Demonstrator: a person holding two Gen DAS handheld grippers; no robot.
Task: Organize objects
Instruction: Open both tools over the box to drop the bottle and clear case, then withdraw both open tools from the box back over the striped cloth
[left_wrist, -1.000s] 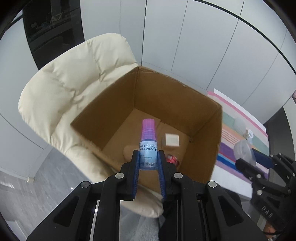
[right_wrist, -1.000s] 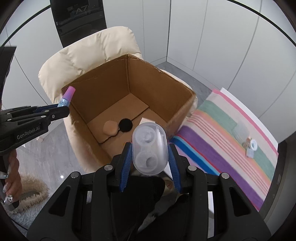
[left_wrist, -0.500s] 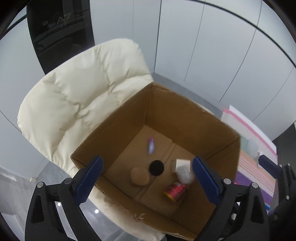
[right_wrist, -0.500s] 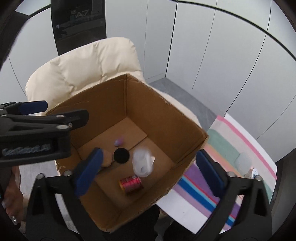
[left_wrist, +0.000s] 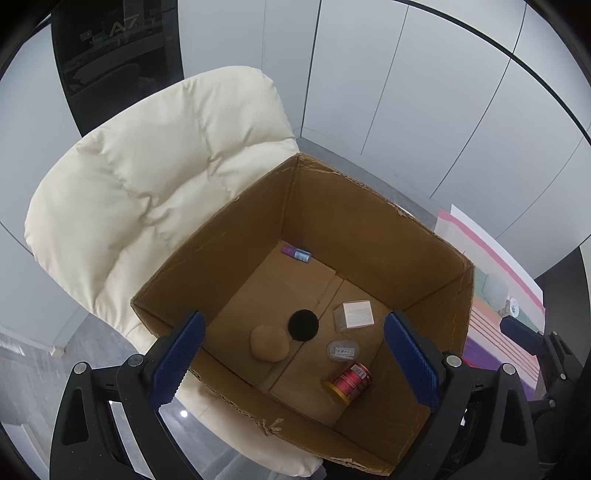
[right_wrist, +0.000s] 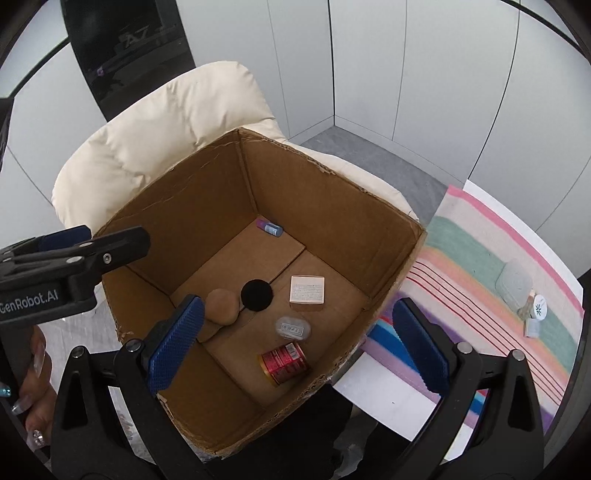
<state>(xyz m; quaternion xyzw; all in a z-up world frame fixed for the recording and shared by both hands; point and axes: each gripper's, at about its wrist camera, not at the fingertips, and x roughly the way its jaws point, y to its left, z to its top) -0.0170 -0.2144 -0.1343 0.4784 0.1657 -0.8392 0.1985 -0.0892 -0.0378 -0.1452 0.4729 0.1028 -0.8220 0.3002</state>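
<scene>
An open cardboard box (left_wrist: 373, 221) (right_wrist: 332, 206) rests on a cream padded chair (left_wrist: 155, 177) (right_wrist: 166, 122). On its floor lie a small purple-capped bottle (left_wrist: 296, 253) (right_wrist: 269, 228), a clear oval case (left_wrist: 342, 349) (right_wrist: 293, 327), a red can (left_wrist: 349, 381) (right_wrist: 285, 362), a white carton (left_wrist: 356, 314) (right_wrist: 307, 290), a black disc (left_wrist: 303, 325) (right_wrist: 256, 294) and a tan round pad (left_wrist: 269, 342) (right_wrist: 221, 306). My left gripper (left_wrist: 295, 363) and my right gripper (right_wrist: 295, 350) hang open and empty above the box.
A striped cloth (right_wrist: 480, 280) (left_wrist: 491, 332) lies to the right of the box with a clear container (right_wrist: 514, 284) and small items (right_wrist: 535, 308) on it. A hand (right_wrist: 26, 391) holds the left gripper's body at the left edge. Grey wall panels stand behind.
Both grippers opened. The purple-capped bottle dropped from the left one and the clear oval case from the right one; both now lie on the box floor.
</scene>
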